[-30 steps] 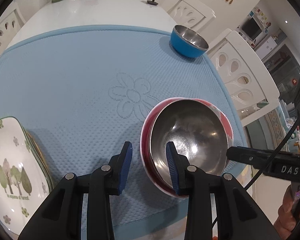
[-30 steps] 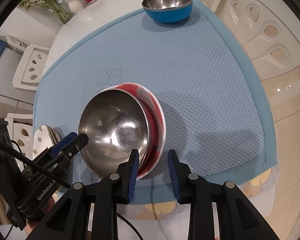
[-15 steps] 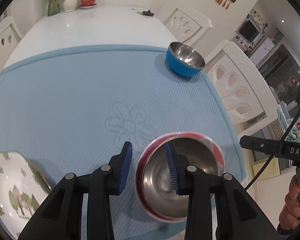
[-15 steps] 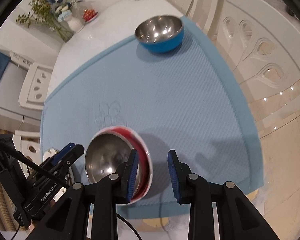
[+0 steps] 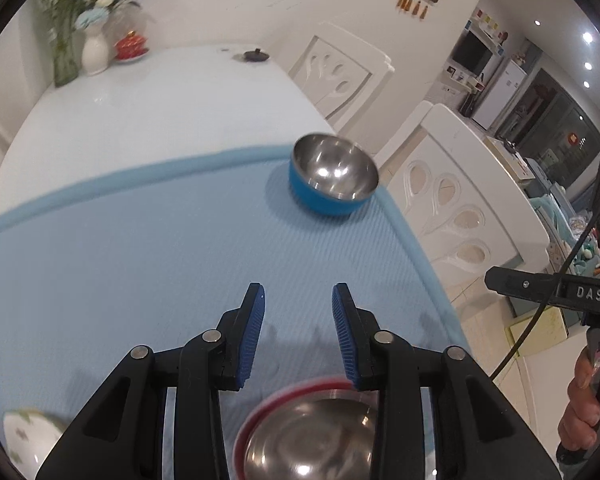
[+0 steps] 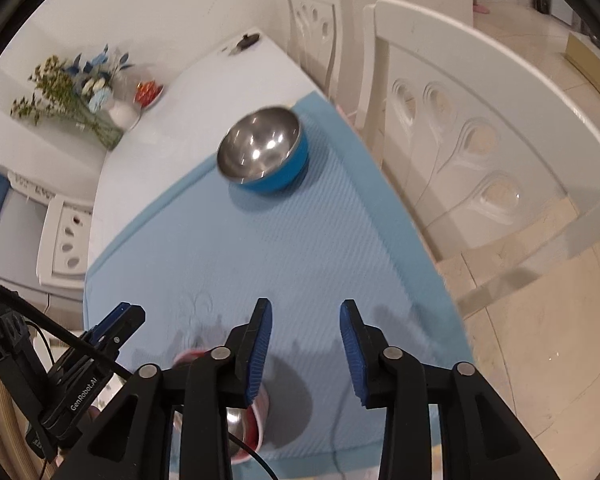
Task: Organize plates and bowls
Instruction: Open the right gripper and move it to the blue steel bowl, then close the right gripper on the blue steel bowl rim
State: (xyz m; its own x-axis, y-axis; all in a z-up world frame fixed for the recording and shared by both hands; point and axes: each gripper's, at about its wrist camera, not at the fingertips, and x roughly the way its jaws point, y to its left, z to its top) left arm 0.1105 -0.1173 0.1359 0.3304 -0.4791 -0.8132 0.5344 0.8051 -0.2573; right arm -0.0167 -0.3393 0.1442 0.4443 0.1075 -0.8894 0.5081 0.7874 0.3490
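A blue bowl with a steel inside [image 5: 333, 181] stands near the far right corner of the light blue mat [image 5: 120, 248]; it also shows in the right wrist view [image 6: 265, 154]. A steel bowl nested in a red-rimmed bowl [image 5: 312, 432] sits at the mat's near edge, below my left gripper [image 5: 298, 328], which is open and empty. My right gripper [image 6: 306, 344] is open and empty above the mat, with the red bowl [image 6: 256, 420] partly hidden under its left finger. A white tree-patterned plate [image 5: 24, 440] lies at the lower left.
White chairs [image 5: 460, 208] stand along the table's right side, also in the right wrist view [image 6: 480, 120]. A vase of flowers [image 5: 66, 40], a white vase and a red lidded dish [image 5: 130, 46] stand at the far end of the white table [image 5: 160, 100].
Both grippers have pulled back and risen from the nested bowls, which now sit low in each view. The blue bowl looks closer to the middle of both views.
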